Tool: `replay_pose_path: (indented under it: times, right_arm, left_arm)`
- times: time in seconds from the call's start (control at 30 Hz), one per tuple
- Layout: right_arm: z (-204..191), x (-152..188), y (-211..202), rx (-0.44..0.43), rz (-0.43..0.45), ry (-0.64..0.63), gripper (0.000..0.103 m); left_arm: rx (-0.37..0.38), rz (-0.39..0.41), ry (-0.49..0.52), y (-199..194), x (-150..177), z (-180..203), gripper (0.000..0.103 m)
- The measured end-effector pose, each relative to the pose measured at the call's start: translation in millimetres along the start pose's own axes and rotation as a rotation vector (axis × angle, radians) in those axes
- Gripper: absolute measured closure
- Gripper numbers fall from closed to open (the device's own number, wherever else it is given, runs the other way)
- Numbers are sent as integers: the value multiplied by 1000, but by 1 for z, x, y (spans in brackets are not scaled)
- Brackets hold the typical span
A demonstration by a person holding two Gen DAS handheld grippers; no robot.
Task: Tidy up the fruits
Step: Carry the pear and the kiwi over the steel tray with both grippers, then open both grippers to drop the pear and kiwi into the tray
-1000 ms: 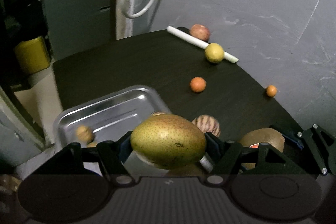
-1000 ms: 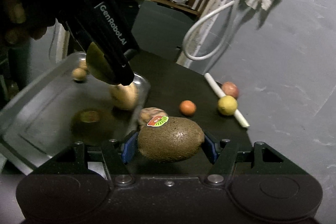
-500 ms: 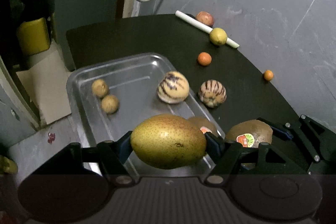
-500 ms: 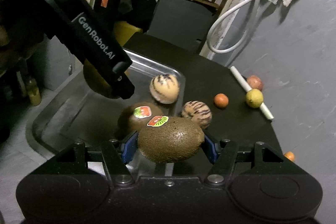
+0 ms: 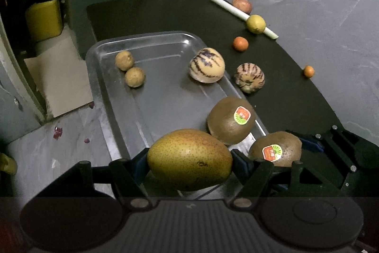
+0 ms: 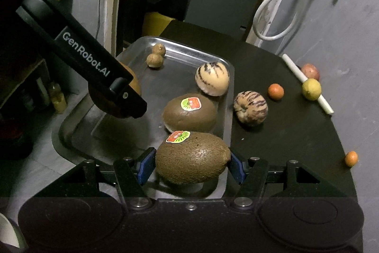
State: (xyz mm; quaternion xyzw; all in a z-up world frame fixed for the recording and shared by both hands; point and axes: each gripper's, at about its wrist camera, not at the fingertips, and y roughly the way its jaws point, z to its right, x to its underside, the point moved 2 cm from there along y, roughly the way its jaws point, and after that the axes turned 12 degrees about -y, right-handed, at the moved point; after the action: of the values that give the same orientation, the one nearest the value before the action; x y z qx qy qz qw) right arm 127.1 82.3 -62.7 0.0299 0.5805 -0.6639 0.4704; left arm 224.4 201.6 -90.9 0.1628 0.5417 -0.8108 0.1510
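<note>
1. The landmark is the metal tray (image 5: 104,77), which sits at the left edge of the dark table (image 5: 284,96). Far left inside it, by its far corner, are two small brown fruits (image 5: 129,68) touching each other.
2. The left gripper (image 5: 189,163) is clamped on a speckled yellow-green pear (image 5: 189,159), pads pressing both ends, so the pear's long axis runs crosswise between the fingers. It hangs above the tray's near end, left of the resting kiwi (image 5: 231,120), with bare tray floor beneath and beyond it.
3. That kiwi lies inside the tray against its right wall. Its sticker is red, white and green; the print is too small to read. A pale striped melon (image 5: 206,65) sits farther along the same wall.
4. The right gripper (image 6: 192,166) is closed on a second kiwi (image 6: 192,157), also held crosswise, end to end. It sits over the tray's near right corner, just short of the resting kiwi. Its sticker is likewise unreadable.
5. In my judgement, both loads need only go down and be let go; the right one has the tighter spot, near the rim and the other kiwi.
6. The left tool's body reads "GenRobot.AI" in the right wrist view.
7. Right of the tray, still on the table: a darker striped melon (image 5: 249,81) just outside the wall, an orange fruit (image 5: 240,43), a yellow fruit (image 5: 255,24) resting on a white stick (image 5: 227,6), a reddish fruit (image 5: 241,4), and a tiny orange one (image 5: 309,71) near the edge.
</note>
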Motion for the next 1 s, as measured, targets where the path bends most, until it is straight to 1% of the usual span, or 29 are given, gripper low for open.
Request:
replay_pose_path:
  times: [0.2, 0.5, 0.67, 0.83, 0.87, 0.93, 1.0]
  right_arm:
    - [-3, 2, 6, -16, -21, 10, 37]
    - [-3, 2, 10, -12, -20, 5, 37]
    - [-3, 2, 10, -11, -22, 4, 36]
    - [-3, 2, 10, -12, -18, 4, 32]
    - [-3, 2, 9, -11, -19, 3, 30]
    - [-1, 2, 8, -15, -15, 7, 28]
    - [0, 3, 6, -13, -10, 11, 26]
  left_arm:
    - [-49, -6, 7, 8, 1, -2, 28]
    - [-77, -19, 18, 19, 3, -1, 28]
    - [-80, -22, 35, 21, 4, 0, 28]
    - [-80, -35, 35, 21, 2, -2, 27]
    - [-81, -40, 34, 21, 1, -2, 27]
    - [-66, -36, 27, 19, -1, -1, 26]
    - [-51, -18, 30, 14, -3, 1, 21]
